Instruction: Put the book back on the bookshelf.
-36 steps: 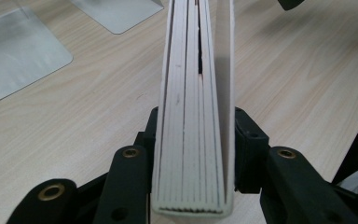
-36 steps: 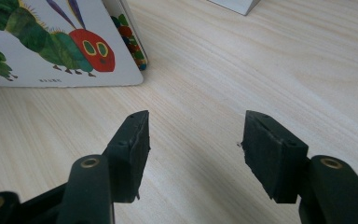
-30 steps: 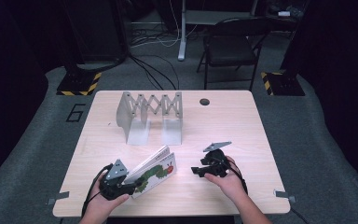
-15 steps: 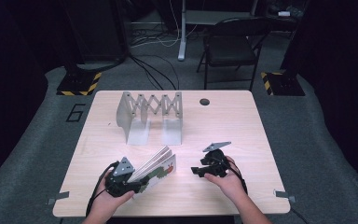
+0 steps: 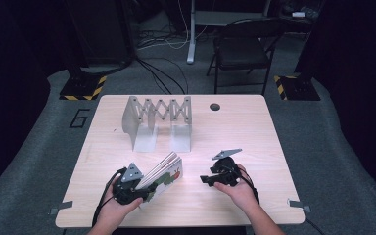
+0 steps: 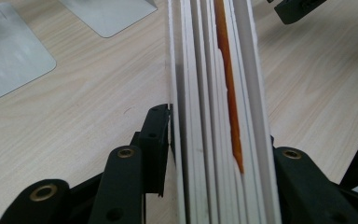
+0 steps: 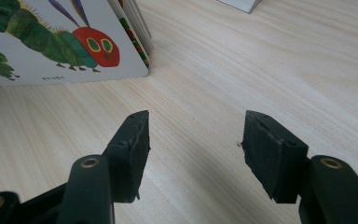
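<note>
A thick white board book (image 5: pixel 164 172) with a green caterpillar on its cover is tipped up on its edge at the table's front left. My left gripper (image 5: pixel 136 188) is shut on its near end; in the left gripper view the page edges (image 6: pixel 219 116) run up between the two black jaws. The cover with the red caterpillar head (image 7: pixel 95 46) faces the right gripper view at its upper left. My right gripper (image 5: pixel 206 178) rests on the table to the book's right, open, with bare wood between its pads (image 7: pixel 135 144).
A grey metal expanding book rack (image 5: pixel 157 120) stands at the back left of the wooden table (image 5: pixel 254 132); its flat feet (image 6: pixel 9 56) lie beyond the book. A dark round hole (image 5: pixel 215 106) sits near the far edge. A folding chair (image 5: pixel 245 49) stands behind the table.
The left gripper has tipped the book from lying nearly flat up onto its edge. The right gripper has stayed where it was.
</note>
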`<move>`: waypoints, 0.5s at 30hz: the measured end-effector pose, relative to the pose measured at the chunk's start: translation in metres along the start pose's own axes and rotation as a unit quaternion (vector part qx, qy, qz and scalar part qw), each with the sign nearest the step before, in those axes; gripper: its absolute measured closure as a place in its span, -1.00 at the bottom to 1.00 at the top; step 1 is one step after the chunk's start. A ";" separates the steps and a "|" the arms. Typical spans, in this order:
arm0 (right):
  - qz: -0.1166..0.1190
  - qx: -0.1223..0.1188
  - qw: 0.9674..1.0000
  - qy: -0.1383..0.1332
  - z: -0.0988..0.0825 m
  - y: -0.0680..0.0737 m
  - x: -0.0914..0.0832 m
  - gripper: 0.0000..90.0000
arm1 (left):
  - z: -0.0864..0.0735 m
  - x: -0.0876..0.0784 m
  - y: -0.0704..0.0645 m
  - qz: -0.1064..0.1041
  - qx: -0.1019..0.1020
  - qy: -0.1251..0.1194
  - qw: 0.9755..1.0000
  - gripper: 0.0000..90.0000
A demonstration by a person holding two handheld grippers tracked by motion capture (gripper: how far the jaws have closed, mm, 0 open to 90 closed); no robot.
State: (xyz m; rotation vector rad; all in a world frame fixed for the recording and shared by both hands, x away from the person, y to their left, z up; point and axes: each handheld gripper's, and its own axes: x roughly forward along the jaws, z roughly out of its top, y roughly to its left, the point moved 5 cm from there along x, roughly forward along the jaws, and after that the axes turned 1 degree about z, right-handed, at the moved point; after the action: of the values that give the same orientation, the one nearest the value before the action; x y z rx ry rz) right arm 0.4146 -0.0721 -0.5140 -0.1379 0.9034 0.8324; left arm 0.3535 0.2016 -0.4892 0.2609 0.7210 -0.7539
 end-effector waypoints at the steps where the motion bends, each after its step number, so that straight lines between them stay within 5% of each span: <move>1: 0.000 0.000 1.000 0.000 0.000 0.000 0.000 -0.09 | 0.000 0.000 0.000 0.000 0.000 0.000 1.000 0.38; 15: 0.000 -0.001 1.000 0.000 0.000 0.000 0.001 -0.08 | 0.001 0.000 -0.002 0.004 -0.003 0.005 1.000 0.52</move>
State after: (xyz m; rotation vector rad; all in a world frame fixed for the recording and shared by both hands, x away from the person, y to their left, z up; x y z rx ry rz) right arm 0.4147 -0.0714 -0.5152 -0.1392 0.9037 0.8331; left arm 0.3526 0.1994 -0.4881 0.2611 0.7310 -0.7432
